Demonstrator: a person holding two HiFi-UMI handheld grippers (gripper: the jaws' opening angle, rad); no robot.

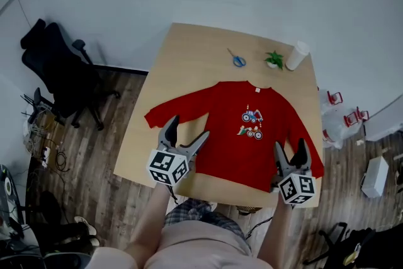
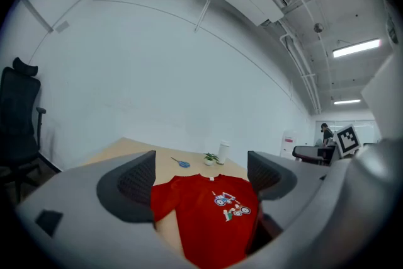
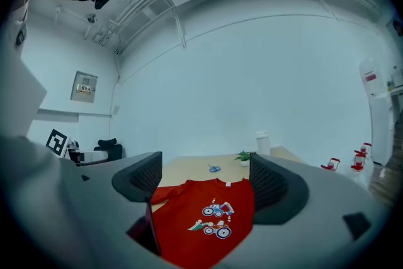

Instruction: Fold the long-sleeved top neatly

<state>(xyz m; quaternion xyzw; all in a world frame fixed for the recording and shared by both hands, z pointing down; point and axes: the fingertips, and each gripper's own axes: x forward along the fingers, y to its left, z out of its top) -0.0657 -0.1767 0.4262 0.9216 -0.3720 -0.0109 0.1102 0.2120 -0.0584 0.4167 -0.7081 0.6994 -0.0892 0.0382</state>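
Note:
A red long-sleeved top (image 1: pixel 242 135) with a small vehicle print lies spread flat on the wooden table (image 1: pixel 189 53), neck toward the far side, both sleeves out. My left gripper (image 1: pixel 187 133) hovers open above the near left of the top, by its left sleeve. My right gripper (image 1: pixel 291 152) hovers open above the near right hem and sleeve. Nothing is between either pair of jaws. The left gripper view shows the top (image 2: pixel 214 217) between open jaws (image 2: pixel 203 183). The right gripper view shows the top (image 3: pixel 204 220) likewise, past the open right gripper (image 3: pixel 204 176).
Blue-handled scissors (image 1: pixel 237 60), a small potted plant (image 1: pixel 274 60) and a white cup (image 1: pixel 296 55) sit at the table's far edge. A black office chair (image 1: pixel 60 69) stands to the left. White bags and boxes (image 1: pixel 343 123) lie on the floor at right.

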